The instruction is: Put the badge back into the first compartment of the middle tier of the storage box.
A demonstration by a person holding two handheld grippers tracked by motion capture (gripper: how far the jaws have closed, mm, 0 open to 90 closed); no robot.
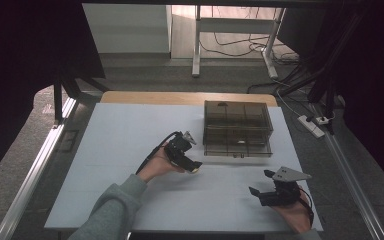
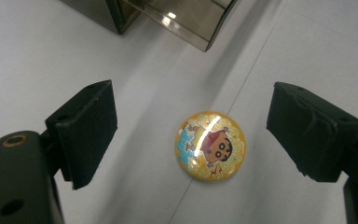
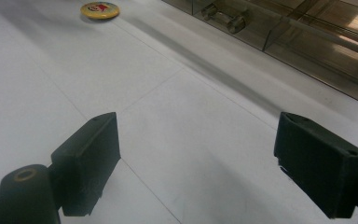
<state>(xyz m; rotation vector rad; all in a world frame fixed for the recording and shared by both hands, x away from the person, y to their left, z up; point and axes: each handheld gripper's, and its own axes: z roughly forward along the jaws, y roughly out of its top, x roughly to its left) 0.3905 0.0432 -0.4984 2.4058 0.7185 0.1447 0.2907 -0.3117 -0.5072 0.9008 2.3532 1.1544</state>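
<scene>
A round yellow badge (image 2: 210,146) with a cartoon figure on it lies flat on the white table (image 1: 120,145). My left gripper (image 2: 192,135) hangs just above it, open, with the badge between the two pads and touching neither. From the high view the left gripper (image 1: 194,167) is near the table's middle, with the badge (image 1: 195,170) peeking out under its tips. My right gripper (image 1: 261,182) rests open near the front right of the table, nothing between its pads (image 3: 324,170). The badge (image 3: 99,10) lies far off in the right gripper view.
A smoky transparent drawer box (image 1: 237,128) stands at the back right of the table, its lower drawer (image 3: 279,32) pulled out a little toward me. A corner of the box (image 2: 168,16) lies just beyond the badge. Cables and table legs (image 1: 196,45) are on the floor behind.
</scene>
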